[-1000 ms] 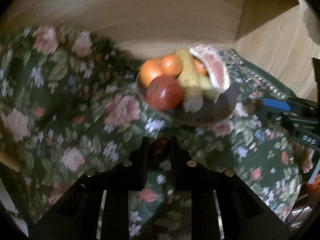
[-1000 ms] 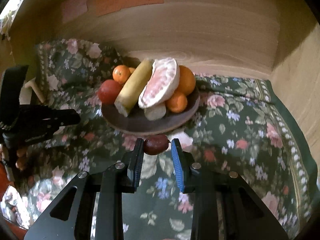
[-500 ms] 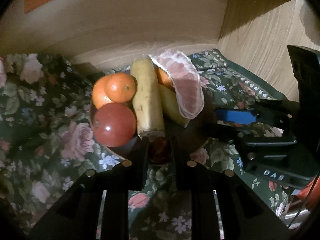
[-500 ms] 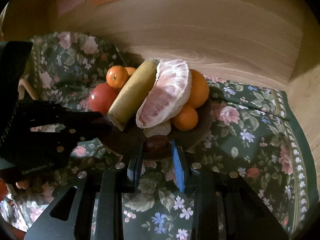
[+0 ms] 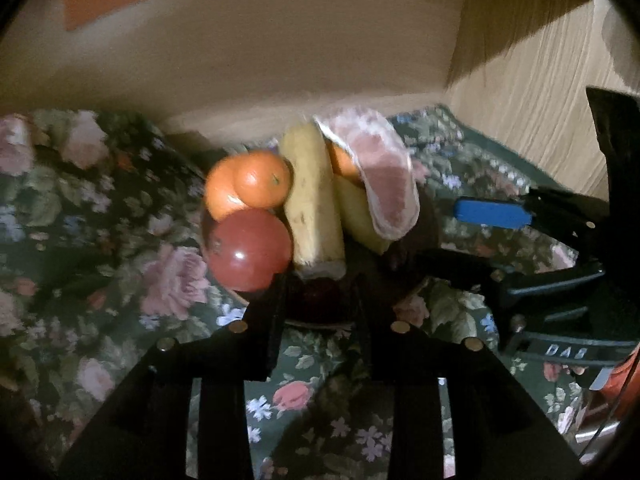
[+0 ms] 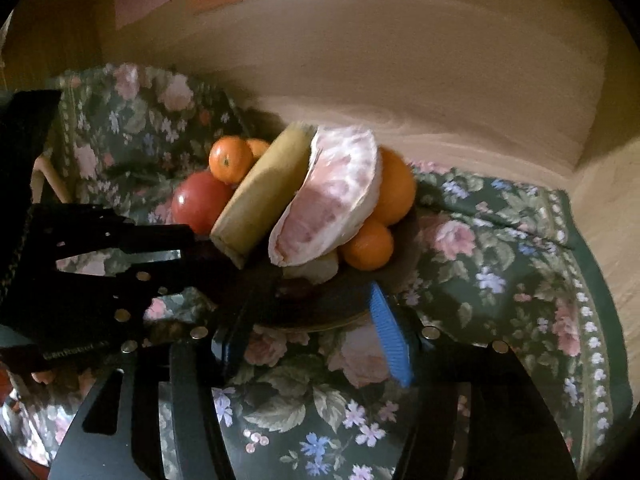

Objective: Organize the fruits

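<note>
A dark plate (image 6: 400, 268) on the floral cloth holds a red apple (image 6: 198, 200), oranges (image 6: 394, 188), a banana (image 6: 268, 196) and a pomelo wedge (image 6: 336, 196). My left gripper (image 5: 318, 292) is at the plate's near rim, jaws parted around a small dark red fruit (image 5: 318, 292); I cannot tell if they still press it. My right gripper (image 6: 316, 300) is open over the plate's front edge, and a small dark red fruit (image 6: 296, 286) lies on the plate between its fingers. The plate's fruits also show in the left wrist view, with the apple (image 5: 248, 248) nearest.
The floral cloth (image 6: 500, 248) covers the table. A wooden wall (image 6: 400, 60) stands close behind the plate, with a side wall (image 5: 532, 108) on the right. Each gripper's body shows beside the plate in the other's view.
Both grippers moved forward to the plate. The right jaws opened wide and let their dark fruit down onto the plate. The left jaws widened around their fruit at the rim.
</note>
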`<state>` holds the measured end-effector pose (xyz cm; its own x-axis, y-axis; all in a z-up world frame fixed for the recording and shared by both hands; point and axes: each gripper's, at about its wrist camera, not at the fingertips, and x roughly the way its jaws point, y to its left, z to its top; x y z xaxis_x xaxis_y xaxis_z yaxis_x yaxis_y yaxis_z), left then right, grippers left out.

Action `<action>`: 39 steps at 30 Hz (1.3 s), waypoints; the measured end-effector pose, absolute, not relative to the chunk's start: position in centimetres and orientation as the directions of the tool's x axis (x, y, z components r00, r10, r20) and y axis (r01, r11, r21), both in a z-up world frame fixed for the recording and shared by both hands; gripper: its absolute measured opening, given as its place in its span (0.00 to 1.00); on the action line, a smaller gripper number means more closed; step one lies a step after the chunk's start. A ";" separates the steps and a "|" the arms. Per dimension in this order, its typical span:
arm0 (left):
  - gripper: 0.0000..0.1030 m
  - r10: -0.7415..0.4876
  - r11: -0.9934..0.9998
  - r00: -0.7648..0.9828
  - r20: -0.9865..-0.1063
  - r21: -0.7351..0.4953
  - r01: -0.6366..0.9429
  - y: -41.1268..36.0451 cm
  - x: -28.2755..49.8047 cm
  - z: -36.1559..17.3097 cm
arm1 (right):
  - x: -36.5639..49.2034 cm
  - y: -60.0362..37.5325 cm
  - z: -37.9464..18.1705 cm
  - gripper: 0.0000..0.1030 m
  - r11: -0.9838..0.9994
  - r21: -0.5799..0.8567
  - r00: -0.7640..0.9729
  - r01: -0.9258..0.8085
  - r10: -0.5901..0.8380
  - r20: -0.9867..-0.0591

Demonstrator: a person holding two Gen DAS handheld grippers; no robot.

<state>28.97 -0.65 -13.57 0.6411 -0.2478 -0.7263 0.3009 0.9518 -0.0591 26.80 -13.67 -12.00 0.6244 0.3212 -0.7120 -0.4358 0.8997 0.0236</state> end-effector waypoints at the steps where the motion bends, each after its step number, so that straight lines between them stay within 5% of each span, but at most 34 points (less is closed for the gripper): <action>1: 0.31 -0.246 0.954 0.661 -0.709 -0.058 0.293 -0.4 28.5 -12.9 | 26.3 -14.1 -11.2 0.52 0.904 0.027 0.643 -0.427 0.324 -0.694; 16: 0.32 -0.171 0.985 0.944 -0.282 -0.026 0.171 1.2 13.1 0.0 | 13.4 -17.6 2.2 0.52 0.932 0.027 0.887 -0.361 0.352 -0.299; 21: 0.47 -0.130 0.991 0.977 -0.170 -0.008 0.131 0.9 8.0 1.9 | 8.5 -18.4 4.4 0.53 0.934 0.033 0.916 -0.357 0.357 -0.184; 32: 0.84 -0.065 0.998 0.997 -0.042 0.020 0.066 -0.4 0.8 4.1 | 2.6 -18.8 5.6 0.84 0.937 0.030 0.934 -0.349 0.350 -0.071; 39: 0.95 -0.058 0.998 0.998 -0.029 0.006 0.058 -0.4 -0.7 3.9 | 1.2 -18.4 5.2 0.99 0.944 -0.005 0.943 -0.329 0.328 -0.059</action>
<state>-0.74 -0.44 3.86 0.9979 -0.0578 -0.0292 0.0580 0.9983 0.0061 1.18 -18.45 5.23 0.9430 0.3277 -0.0586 -0.3285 0.9445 -0.0050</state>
